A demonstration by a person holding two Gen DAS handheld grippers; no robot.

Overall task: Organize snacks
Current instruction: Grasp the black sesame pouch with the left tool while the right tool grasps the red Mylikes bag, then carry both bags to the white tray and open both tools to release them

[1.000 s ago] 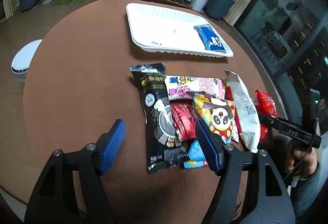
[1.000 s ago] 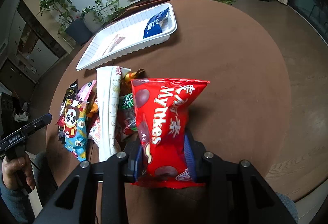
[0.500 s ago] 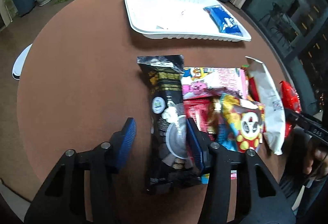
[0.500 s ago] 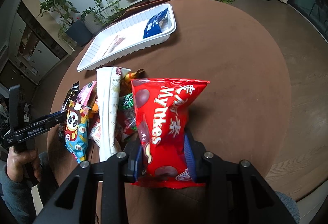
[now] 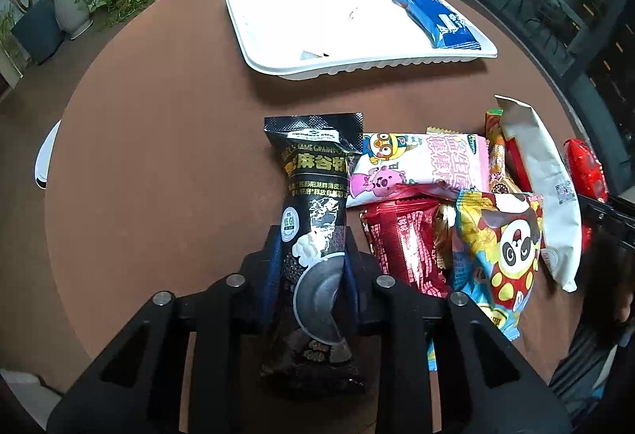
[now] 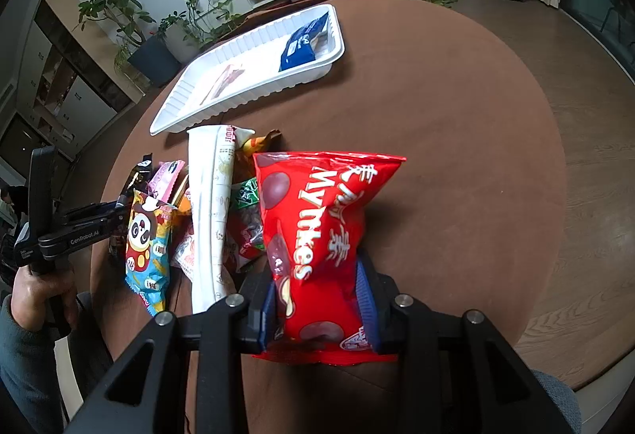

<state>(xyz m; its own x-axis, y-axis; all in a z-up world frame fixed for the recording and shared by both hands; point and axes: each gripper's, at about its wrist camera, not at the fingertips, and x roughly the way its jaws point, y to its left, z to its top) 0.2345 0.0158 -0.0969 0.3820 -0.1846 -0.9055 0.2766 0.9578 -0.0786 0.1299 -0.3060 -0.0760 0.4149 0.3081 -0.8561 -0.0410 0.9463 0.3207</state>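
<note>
Left gripper [image 5: 313,267]: jaws just closing, now pinching black snack pouch [image 5: 313,191] at its lower half; pouch at left edge of snack pile on round brown counter [image 5: 158,164]. Right gripper [image 6: 319,299]: jaws pinching red Mylikes bag [image 6: 317,219] at near right of pile. White tray [image 5: 317,68] at far side, blue packet [image 5: 436,23] in its right end.

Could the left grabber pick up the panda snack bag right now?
Probably not yet. The left gripper has just been closing and now pinches the black packet, so it is full. The panda bag lies uncovered to its right, on the pile.
</note>
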